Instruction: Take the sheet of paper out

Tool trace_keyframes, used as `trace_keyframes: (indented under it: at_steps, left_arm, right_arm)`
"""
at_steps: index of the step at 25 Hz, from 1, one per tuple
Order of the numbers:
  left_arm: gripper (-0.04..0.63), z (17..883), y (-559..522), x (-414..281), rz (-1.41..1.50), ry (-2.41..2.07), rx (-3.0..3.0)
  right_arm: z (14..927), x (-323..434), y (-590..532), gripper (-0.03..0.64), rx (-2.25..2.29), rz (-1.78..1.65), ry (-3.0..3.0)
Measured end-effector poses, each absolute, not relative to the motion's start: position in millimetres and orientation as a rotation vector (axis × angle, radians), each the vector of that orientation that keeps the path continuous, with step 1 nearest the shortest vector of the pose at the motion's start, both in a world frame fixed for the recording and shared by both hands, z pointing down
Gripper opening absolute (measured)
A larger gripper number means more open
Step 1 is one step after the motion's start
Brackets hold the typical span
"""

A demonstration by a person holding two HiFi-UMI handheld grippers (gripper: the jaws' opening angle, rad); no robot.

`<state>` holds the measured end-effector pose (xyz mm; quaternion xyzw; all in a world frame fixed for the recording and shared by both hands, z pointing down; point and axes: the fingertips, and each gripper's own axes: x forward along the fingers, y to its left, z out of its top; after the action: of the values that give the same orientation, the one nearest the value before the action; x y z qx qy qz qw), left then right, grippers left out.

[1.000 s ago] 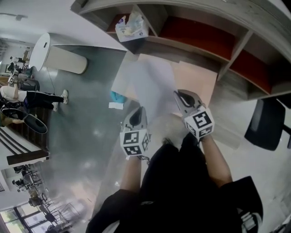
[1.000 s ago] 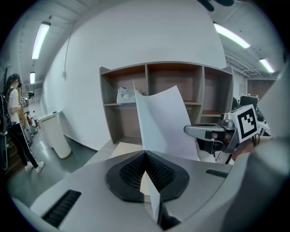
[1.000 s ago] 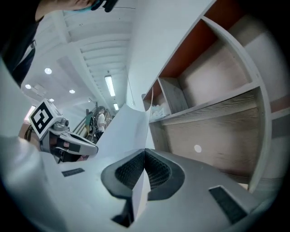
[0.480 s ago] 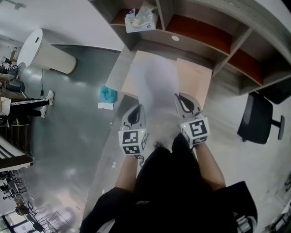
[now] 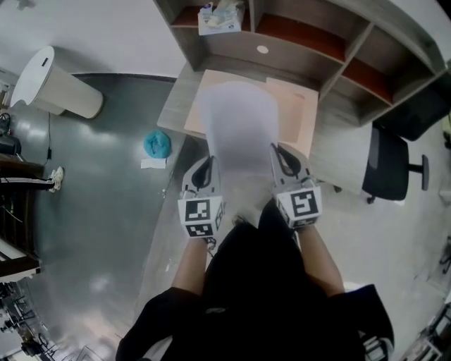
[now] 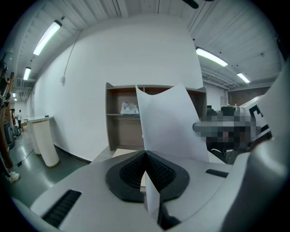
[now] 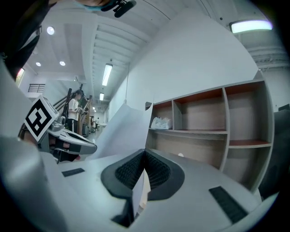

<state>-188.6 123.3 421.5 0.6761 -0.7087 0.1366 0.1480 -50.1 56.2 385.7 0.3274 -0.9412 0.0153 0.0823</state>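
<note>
The sheet of paper (image 5: 236, 127) was held up off the desk (image 5: 176, 106) between the two grippers. Its near left edge was pinched in the left gripper (image 5: 209, 162) and its near right edge in the right gripper (image 5: 277, 151). Each gripper's own view showed its jaws clamped together on the thin edge of the sheet, with the paper running out past the tips and rising ahead of them. From the head view the sheet reached away from the grippers over a tan board (image 5: 301, 116) lying on the desk, and it covered much of that board. The sheet looked smeared and soft-edged there, so its far corners were hard to place. Its nearest strip was lost between the gripper bodies and the person's dark clothing. The paper was plain white and thin, bowed rather than flat, its top edge sagging between two raised corners in the left gripper view. The jaw pads were black with a fine ribbed grid, set in smooth grey shells, and each gripper carried a cube with black-and-white square markers. Behind the desk stood an open shelf unit (image 5: 331, 53) of grey wood with reddish back panels, with a crumpled tissue packet (image 5: 220, 17) in one compartment.
</note>
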Motion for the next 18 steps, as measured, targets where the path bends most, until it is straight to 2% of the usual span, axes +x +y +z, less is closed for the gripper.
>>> trace_keyframes:
  at_steps: [18]
  left_arm:
    - [0.043, 403.7, 151.0, -184.3, 0.318, -2.031, 2.015]
  right_arm:
    - [361.9, -50.8, 100.3, 0.017, 1.037, -0.061, -2.753]
